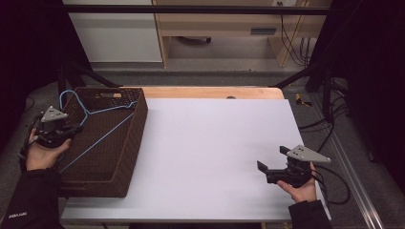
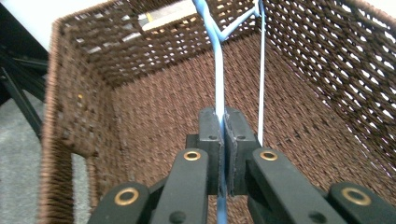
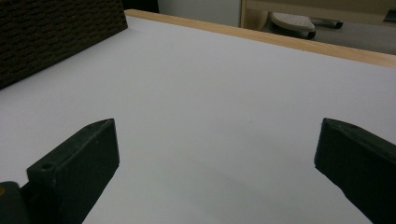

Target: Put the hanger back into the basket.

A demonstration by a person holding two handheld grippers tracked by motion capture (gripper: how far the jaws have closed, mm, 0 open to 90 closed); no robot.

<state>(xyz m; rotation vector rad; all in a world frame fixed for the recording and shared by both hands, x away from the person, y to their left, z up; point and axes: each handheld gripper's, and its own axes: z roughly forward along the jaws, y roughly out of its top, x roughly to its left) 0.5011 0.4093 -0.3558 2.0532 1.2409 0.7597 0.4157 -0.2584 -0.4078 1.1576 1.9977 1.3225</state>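
Left gripper (image 2: 223, 140), jaws pinching the wire of a blue hanger (image 1: 98, 125) lying across the brown wicker basket (image 1: 126, 157) at the table's (image 1: 210, 143) left edge; right gripper (image 3: 217, 158), jaws spread wide, above the bare white tabletop.

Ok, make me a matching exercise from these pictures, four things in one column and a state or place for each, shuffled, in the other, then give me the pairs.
Things:
1. left gripper
2. right gripper
3. blue hanger
4. brown wicker basket

States or places:
A. stands on the table's left side
B. jaws wide apart above the bare white tabletop
C. lies across the basket, hook over its far left corner
D. jaws closed on a thin blue wire

Pairs: 1-D, 2-B, 3-C, 4-A
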